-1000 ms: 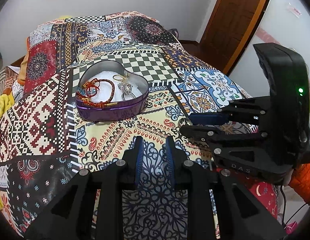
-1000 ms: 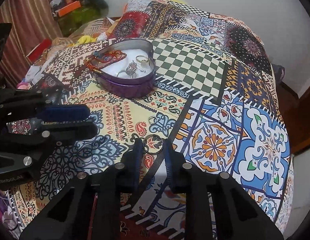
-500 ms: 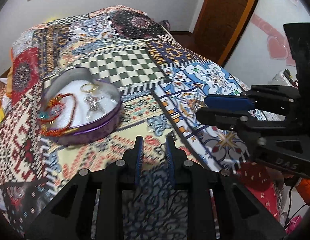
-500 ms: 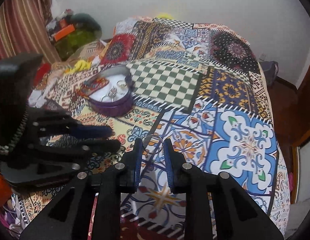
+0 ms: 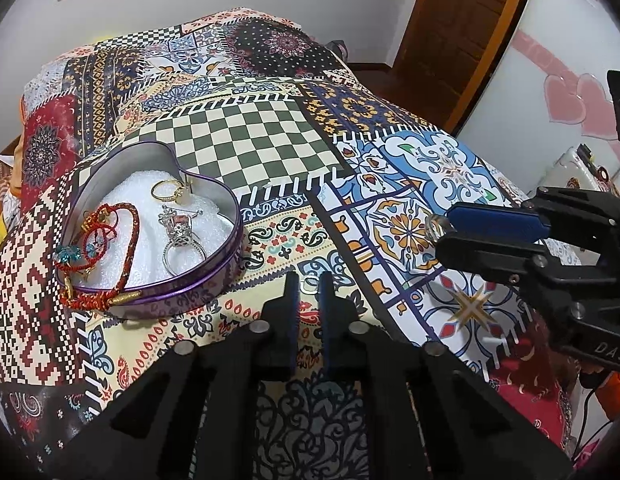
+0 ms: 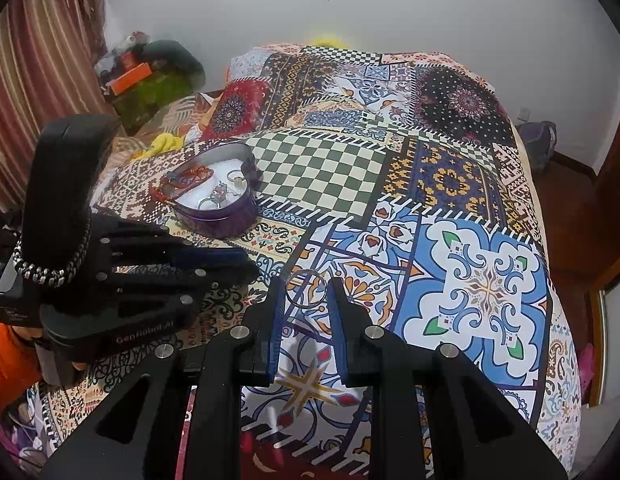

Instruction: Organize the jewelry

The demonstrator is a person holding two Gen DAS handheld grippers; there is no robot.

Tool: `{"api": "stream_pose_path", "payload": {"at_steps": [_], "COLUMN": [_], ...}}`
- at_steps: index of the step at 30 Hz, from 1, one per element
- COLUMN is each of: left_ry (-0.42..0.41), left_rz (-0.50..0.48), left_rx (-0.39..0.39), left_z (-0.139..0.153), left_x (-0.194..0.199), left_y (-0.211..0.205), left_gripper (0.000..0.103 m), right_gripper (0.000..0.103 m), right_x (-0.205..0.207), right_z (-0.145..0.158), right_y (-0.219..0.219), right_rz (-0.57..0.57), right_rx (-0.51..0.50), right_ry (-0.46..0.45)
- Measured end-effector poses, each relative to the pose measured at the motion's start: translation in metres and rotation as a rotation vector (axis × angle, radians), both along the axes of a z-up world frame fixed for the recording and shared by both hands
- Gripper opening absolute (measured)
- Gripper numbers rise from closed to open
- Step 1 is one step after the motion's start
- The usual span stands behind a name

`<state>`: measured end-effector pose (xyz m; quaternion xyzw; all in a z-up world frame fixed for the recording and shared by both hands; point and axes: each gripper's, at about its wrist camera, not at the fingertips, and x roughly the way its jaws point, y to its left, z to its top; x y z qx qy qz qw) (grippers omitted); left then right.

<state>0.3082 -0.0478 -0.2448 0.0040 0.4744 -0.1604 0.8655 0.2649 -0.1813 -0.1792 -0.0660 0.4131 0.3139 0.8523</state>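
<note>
A purple heart-shaped tin (image 5: 158,280) (image 6: 226,220) sits on the patchwork bedspread, holding a red cord bracelet (image 5: 110,240), a gold ring (image 5: 168,191) and silver rings (image 5: 182,240). My right gripper (image 6: 306,284) is shut on a large silver ring (image 6: 306,288), held above the bed; it also shows in the left wrist view (image 5: 440,236) with the ring (image 5: 437,227) at its tips. My left gripper (image 5: 309,280) has a narrow gap around a small silver ring (image 5: 309,285) lying on the spread, just right of the tin.
The patchwork bedspread (image 6: 450,184) covers the whole bed. A wooden door (image 5: 462,12) stands at the far right. Clutter and a striped curtain (image 6: 42,60) lie left of the bed. The bed's edge drops off at the right.
My right gripper has lifted the large ring higher and away from the spread. My left gripper has moved forward, closer to the tin, and now straddles the small ring.
</note>
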Motion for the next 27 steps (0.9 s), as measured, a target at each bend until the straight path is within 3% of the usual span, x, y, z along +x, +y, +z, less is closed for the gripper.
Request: {"api": "stream_pose_path", "payload": {"at_steps": [9, 18, 27], "left_ry": [-0.045, -0.140, -0.215], "left_rz": [-0.005, -0.015, 0.043], "left_rx": [0.020, 0.023, -0.018], "left_z": [0.008, 0.043, 0.076], "left_x": [-0.016, -0.047, -0.056], "left_y": [-0.006, 0.003, 0.034], "left_gripper": [0.007, 0.007, 0.007], "right_gripper": [0.019, 0.019, 0.019], "right_x": [-0.005, -0.010, -0.014], "right_z": [0.004, 0.024, 0.054], "right_y": [-0.002, 0.004, 0.022], "right_rz": [-0.012, -0.020, -0.009], "right_rx": [0.000, 0.011, 0.053], "right_ry": [-0.005, -0.046, -0.107]}}
